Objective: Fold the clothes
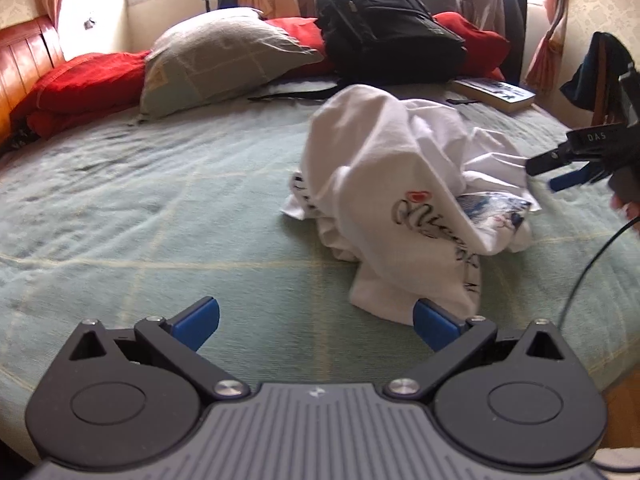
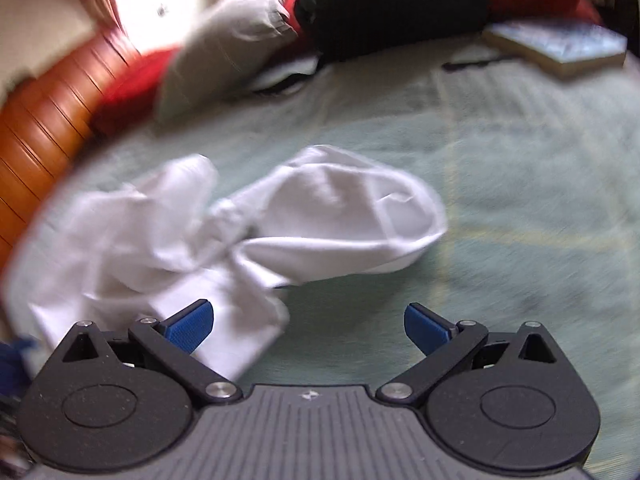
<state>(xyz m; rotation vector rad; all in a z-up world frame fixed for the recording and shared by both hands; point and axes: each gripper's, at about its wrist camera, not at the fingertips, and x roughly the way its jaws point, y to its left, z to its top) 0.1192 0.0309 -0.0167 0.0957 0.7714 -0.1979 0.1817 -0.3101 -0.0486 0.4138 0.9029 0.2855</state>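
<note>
A crumpled white T-shirt [image 1: 404,184] with black script and a red heart print lies heaped on the green bedspread [image 1: 160,208]. My left gripper [image 1: 316,324] is open just in front of the heap, its right pad [image 1: 434,326] at the shirt's near hem. The right gripper [image 1: 554,170] comes in from the right edge beside the heap, its fingers apart. In the blurred right wrist view the same shirt [image 2: 240,232] spreads to the left, and the right gripper [image 2: 308,328] is open with its left pad [image 2: 190,326] over a corner of the cloth.
At the back of the bed sit a grey-green pillow [image 1: 224,60], red cushions [image 1: 80,84], a black backpack [image 1: 388,28] and a book [image 1: 496,94]. An orange wooden headboard [image 1: 24,56] stands at the left. Bare bedspread stretches left of the shirt. A cable [image 1: 588,264] hangs at the right.
</note>
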